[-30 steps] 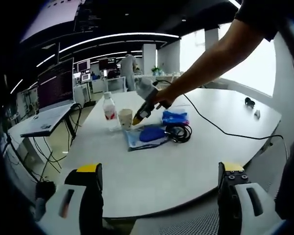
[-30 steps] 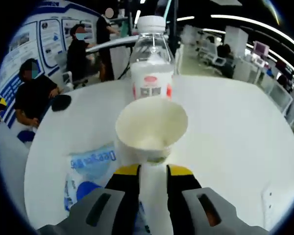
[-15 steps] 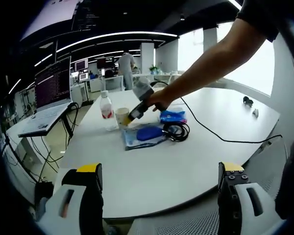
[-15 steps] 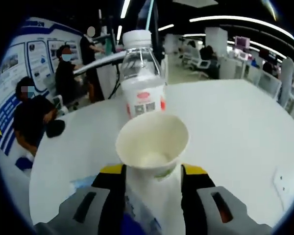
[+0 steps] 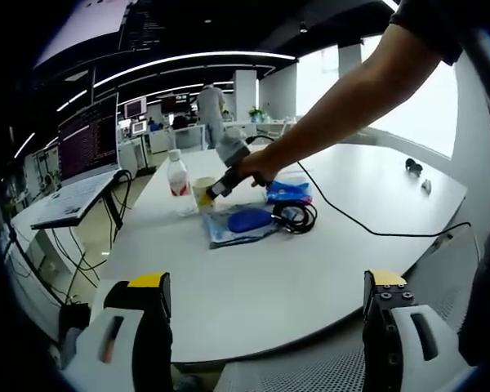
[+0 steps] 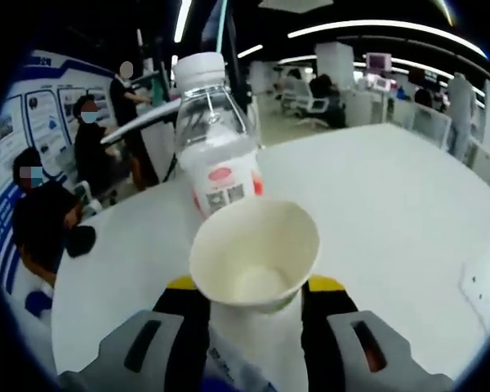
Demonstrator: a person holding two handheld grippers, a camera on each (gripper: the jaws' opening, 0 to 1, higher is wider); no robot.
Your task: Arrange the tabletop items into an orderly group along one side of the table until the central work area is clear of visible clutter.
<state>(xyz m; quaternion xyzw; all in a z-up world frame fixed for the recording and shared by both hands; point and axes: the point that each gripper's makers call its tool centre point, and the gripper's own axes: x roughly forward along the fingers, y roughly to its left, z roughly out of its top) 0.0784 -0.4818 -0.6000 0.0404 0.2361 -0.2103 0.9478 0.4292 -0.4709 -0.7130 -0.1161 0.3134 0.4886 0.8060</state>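
Both fingers (image 6: pixel 188 318) of the right gripper (image 6: pixel 253 306) flanked the paper cup (image 6: pixel 253 261), spread wider than a second earlier, when they had pinched in close under it; whether they pressed its wall I could not tell. That reads as the cup being let go or re-gripped beside the bottle (image 6: pixel 216 155), which stood just behind it, so both may now sit near their grouped spot. In the left gripper view the cup (image 5: pixel 202 193) stood next to the bottle (image 5: pixel 178 181) on the white table (image 5: pixel 310 278), near the blue pouch (image 5: pixel 243 222) and black cable (image 5: pixel 298 216). Idle at the near edge, the left gripper (image 5: pixel 265 327) hung released, well apart from everything
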